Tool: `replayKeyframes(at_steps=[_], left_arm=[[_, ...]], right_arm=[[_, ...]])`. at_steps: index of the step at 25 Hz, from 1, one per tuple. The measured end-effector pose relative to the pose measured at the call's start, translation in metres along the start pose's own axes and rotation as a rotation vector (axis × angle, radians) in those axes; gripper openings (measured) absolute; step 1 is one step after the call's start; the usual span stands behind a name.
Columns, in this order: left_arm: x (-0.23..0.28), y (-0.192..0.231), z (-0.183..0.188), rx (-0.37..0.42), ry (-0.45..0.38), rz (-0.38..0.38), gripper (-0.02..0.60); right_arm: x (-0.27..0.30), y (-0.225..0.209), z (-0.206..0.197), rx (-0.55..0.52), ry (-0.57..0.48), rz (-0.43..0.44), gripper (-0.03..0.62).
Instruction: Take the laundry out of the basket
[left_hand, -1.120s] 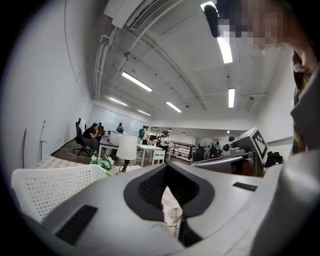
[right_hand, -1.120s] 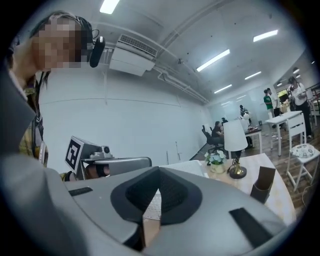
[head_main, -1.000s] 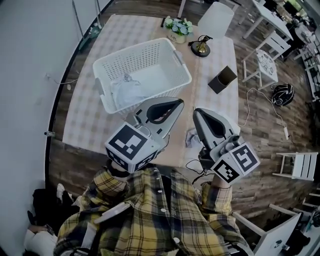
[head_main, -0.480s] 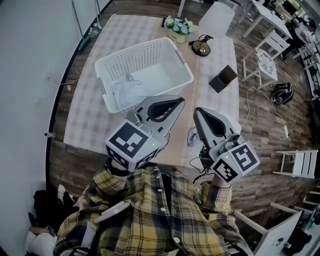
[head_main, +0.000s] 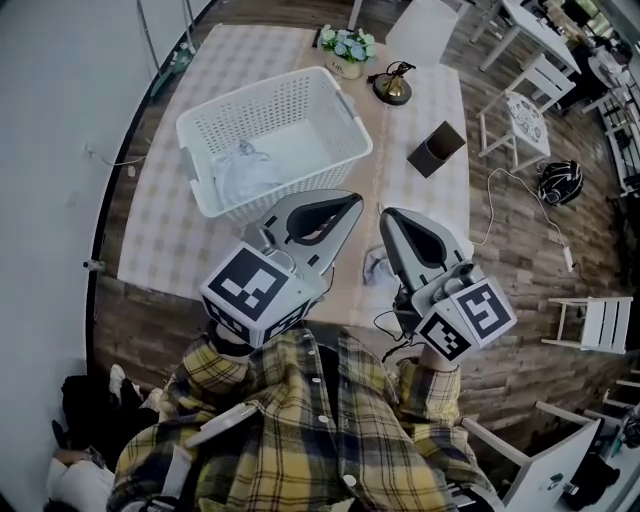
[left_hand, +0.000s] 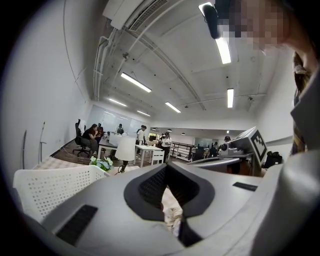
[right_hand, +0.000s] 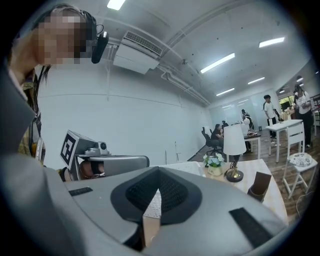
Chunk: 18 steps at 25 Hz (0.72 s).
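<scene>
Holds left hand-held gripper (head_main: 356, 198) and right hand-held gripper (head_main: 383, 213) clenched shut, as before; leaves laundry (head_main: 240, 172) in basket (head_main: 300, 105) on worktop (head_main: 170, 240).

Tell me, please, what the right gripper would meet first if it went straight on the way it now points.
Probably the white laundry basket: in the head view the right gripper, fingers shut, aims at the corner nearest it. Height is unclear, so it might pass over the rim.

Basket (head_main: 300, 100) white, perforated; laundry (head_main: 238, 170) white; tablecloth (head_main: 160, 230) beige-white check; shirt (head_main: 300, 440) yellow-black plaid; floor (head_main: 520, 250) brown wood-grain
</scene>
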<state>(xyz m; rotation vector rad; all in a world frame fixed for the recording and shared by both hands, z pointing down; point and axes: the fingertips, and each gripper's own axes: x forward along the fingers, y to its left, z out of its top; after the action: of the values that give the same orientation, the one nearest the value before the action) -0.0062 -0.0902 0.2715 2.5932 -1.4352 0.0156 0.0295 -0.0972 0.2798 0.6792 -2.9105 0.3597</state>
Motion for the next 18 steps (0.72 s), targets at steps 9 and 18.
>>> replayKeyframes(at_steps=[9,18], left_arm=[[0.017,0.003,-0.005,-0.032,0.002,0.125,0.014],[-0.036,0.026,-0.014,-0.022,0.009,0.307,0.014]], right_arm=[[-0.009,-0.030,0.001,0.001,0.031,0.065,0.009],[0.014,-0.003,-0.006,-0.008,0.031,0.179,0.009]])
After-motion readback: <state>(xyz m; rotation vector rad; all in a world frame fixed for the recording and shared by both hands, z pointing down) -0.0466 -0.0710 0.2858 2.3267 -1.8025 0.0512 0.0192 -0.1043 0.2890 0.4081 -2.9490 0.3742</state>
